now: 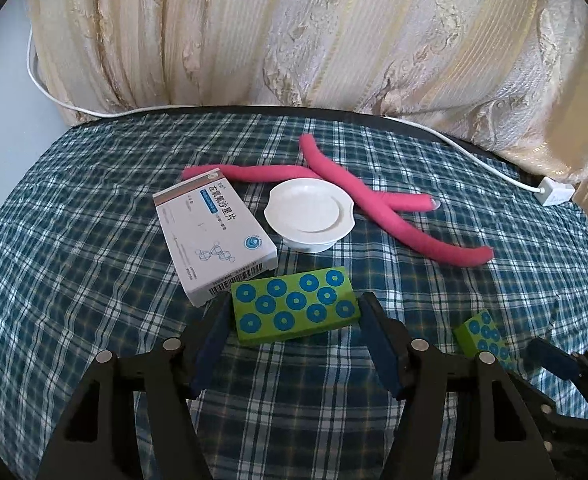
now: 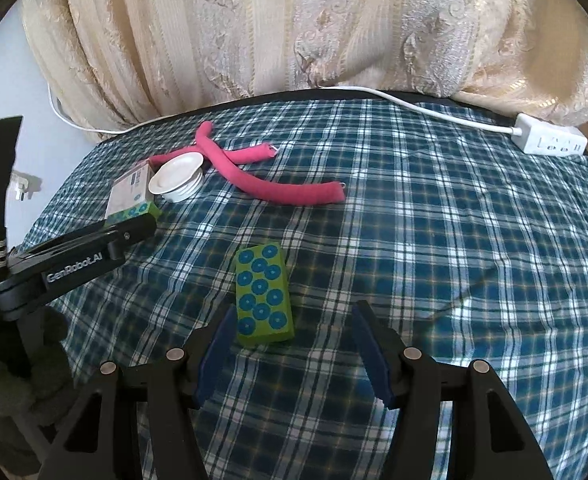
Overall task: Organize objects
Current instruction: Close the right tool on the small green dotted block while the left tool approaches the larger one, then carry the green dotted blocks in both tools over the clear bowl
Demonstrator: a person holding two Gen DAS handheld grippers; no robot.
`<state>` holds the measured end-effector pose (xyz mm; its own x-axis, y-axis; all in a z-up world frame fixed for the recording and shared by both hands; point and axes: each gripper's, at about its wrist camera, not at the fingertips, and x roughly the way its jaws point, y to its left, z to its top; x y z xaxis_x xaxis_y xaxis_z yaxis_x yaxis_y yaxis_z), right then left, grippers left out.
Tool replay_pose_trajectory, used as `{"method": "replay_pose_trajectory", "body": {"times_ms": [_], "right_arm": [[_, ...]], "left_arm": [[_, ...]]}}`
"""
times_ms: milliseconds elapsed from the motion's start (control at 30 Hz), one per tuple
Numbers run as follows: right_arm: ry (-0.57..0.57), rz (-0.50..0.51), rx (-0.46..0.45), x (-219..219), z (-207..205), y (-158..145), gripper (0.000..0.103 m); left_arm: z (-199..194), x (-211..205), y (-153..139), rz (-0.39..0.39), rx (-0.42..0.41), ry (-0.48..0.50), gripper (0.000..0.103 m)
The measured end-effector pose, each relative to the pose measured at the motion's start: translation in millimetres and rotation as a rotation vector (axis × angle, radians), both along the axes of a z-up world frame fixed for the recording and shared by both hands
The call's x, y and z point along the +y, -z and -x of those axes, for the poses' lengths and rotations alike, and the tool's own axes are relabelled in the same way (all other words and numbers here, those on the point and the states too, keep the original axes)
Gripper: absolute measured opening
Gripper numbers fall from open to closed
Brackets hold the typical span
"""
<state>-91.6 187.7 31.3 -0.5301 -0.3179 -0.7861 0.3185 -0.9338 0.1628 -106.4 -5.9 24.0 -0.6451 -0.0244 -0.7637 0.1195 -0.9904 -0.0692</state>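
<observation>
On the plaid-covered desk (image 1: 94, 240), two green blocks with blue dots. One green block (image 1: 295, 306) lies crosswise between the pads of the left hand-held gripper (image 1: 294, 320), jaws spread wide, pads just beside its short ends; contact cannot be told. Its far left corner sits against the white medicine box (image 1: 214, 236), which lies flat and angled.

- Second green block (image 2: 263, 294) lies lengthwise near the right hand-held gripper (image 2: 290, 332), jaws apart, left pad close beside the block's near corner, right pad well clear of it
- In the left wrist view this second block (image 1: 484, 336) shows at lower right, with the right gripper's blue pad just beside it
- White dish (image 1: 310, 211) stands upright just right of the medicine box, beyond the first block
- Two pink foam rods (image 1: 378, 200) lie crossed behind and right of the dish; one runs behind the box, the other reaches out toward the right
- White cable (image 2: 434, 110) runs along the far desk edge to a white power strip (image 2: 550, 140) at the far right corner
- Cream patterned curtain (image 1: 294, 32) hangs behind the desk
</observation>
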Motion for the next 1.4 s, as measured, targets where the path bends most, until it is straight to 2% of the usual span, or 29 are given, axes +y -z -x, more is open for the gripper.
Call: {"method": "replay_pose_trajectory", "body": {"times_ms": [100, 333, 567, 1033, 1400], "right_arm": [[-0.01, -0.011, -0.003, -6, 4, 3, 0.061], [-0.032, -0.043, 0.01, -16, 9, 5, 0.05], [-0.04, -0.104, 0.048, -21, 6, 6, 0.031], [0.024, -0.042, 0.046, 7, -8, -1, 0.031], [0.099, 0.013, 0.073, 44, -31, -16, 0.031]], "left_arm": [[-2, 2, -2, 0.004, 0.006, 0.007, 0.065], [-6, 3, -4, 0.013, 0.019, 0.014, 0.065], [-7, 7, -5, 0.015, 0.019, 0.025, 0.065], [-12, 23, -8, 0.02, 0.033, 0.083, 0.065], [-25, 54, -20, 0.049, 0.06, 0.143, 0.065]]}}
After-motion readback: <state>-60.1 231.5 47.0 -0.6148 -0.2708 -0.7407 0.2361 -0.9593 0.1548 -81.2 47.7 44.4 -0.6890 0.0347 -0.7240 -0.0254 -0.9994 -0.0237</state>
